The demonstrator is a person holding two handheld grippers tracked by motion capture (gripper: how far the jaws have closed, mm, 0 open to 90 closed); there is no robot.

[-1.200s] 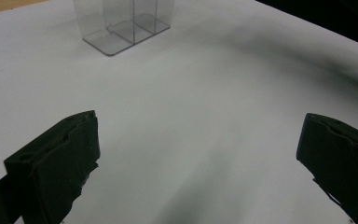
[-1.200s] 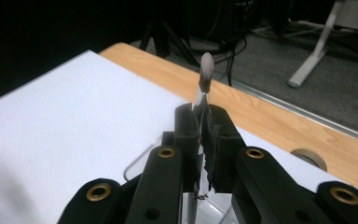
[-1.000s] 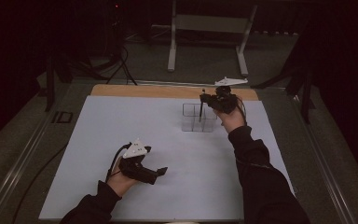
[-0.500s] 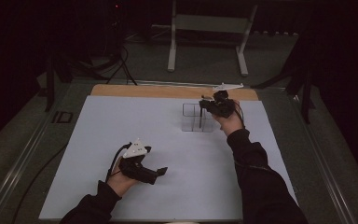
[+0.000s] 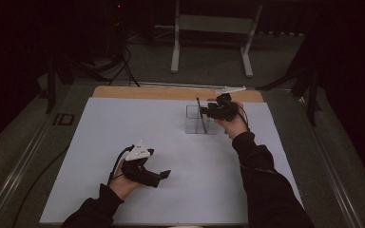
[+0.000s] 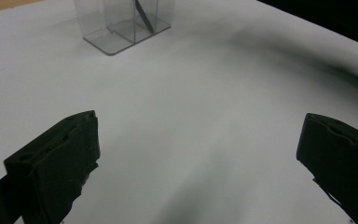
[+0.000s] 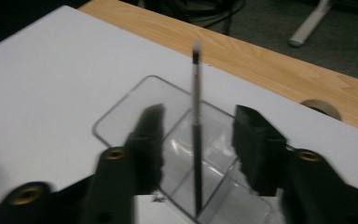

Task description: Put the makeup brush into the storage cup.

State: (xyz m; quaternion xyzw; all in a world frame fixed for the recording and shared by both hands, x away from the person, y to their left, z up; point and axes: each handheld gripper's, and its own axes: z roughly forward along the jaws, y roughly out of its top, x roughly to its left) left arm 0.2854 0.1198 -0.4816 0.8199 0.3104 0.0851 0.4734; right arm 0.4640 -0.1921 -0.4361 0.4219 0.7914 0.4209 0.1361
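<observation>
The thin black brush [image 7: 196,140] standing in the clear plastic divided holder [image 7: 135,109] looks light, stiff and slippery; right gripper [image 7: 198,140] jaws have just been opening, half apart and off its shaft, best pinched mid-shaft; left gripper [image 6: 198,154] jaws gape wide, empty

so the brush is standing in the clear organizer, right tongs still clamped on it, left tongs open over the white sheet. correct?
Not quite: the right tongs are not clamped. In the right gripper view their jaws have just been opening and stand apart on either side of the brush. The rest holds: it stands in the clear organizer, and the left tongs are open over the white sheet.
</observation>
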